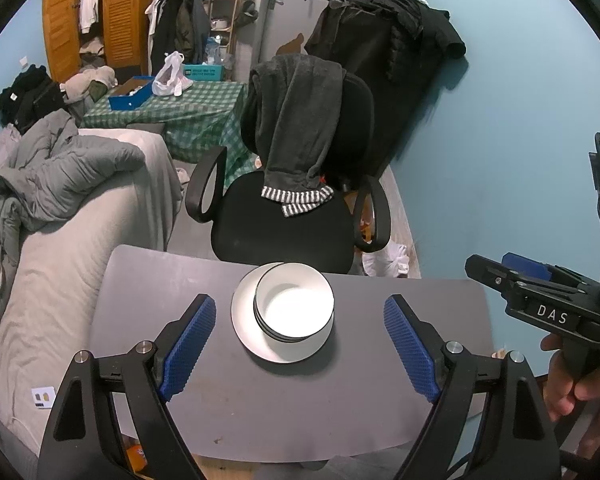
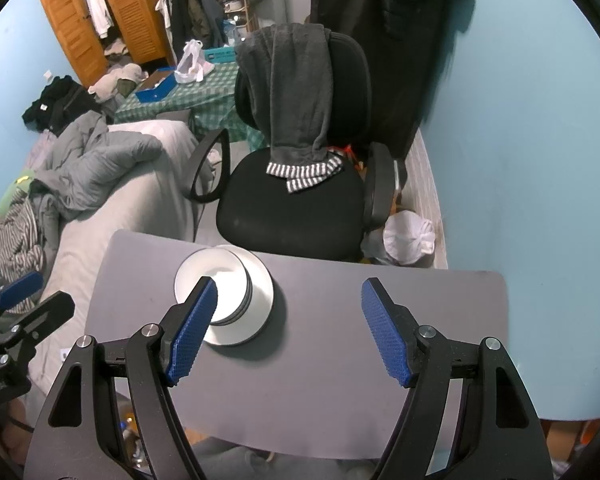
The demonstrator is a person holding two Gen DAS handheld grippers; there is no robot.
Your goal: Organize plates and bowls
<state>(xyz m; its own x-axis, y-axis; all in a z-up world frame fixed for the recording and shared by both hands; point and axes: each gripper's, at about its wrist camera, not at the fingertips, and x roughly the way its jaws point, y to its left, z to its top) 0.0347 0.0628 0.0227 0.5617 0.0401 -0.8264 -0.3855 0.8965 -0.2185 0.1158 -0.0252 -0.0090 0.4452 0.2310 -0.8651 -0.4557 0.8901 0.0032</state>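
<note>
Left gripper [image 1: 300, 320]: fingers [image 1: 188, 344] spread wide, nothing between the blue pads, held above the near part of the desk [image 1: 180, 280]. The stack of dishes shows between the fingers in the left wrist view, but farther off and below; no contact.

Right gripper [image 2: 290, 312]: fingers [image 2: 384, 328] likewise spread wide and empty, above the desk. In the right wrist view its left pad overlaps the stack in the picture only; whether it is near the dishes in depth cannot be told. The right gripper also appears at the right edge of the left wrist view, carried by a hand [image 1: 572, 380] on its grip.

Desk: grey top with rounded corners, bare except for the dishes.

Dishes: a white plate [image 1: 252, 344] lies flat on the desk, toward its far edge and somewhat left of centre in the right wrist view. On the plate sits a stack of bowls [image 1: 294, 300], nested and upright, white inside with dark rims; the stack sits off-centre on the plate, toward the far side. The exact count of bowls cannot be told.

Beyond the desk: a black office chair [image 1: 284, 232] with armrests, facing the desk, just behind its far edge. A dark grey garment [image 1: 296, 120] with a striped hem hangs over the chair back. To the left, a bed [image 1: 60, 260] with a grey cover and a crumpled quilt. Farther back, a table with a green checked cloth [image 1: 196, 116], a wooden wardrobe [image 1: 120, 12] and hanging clothes against a blue wall
</note>
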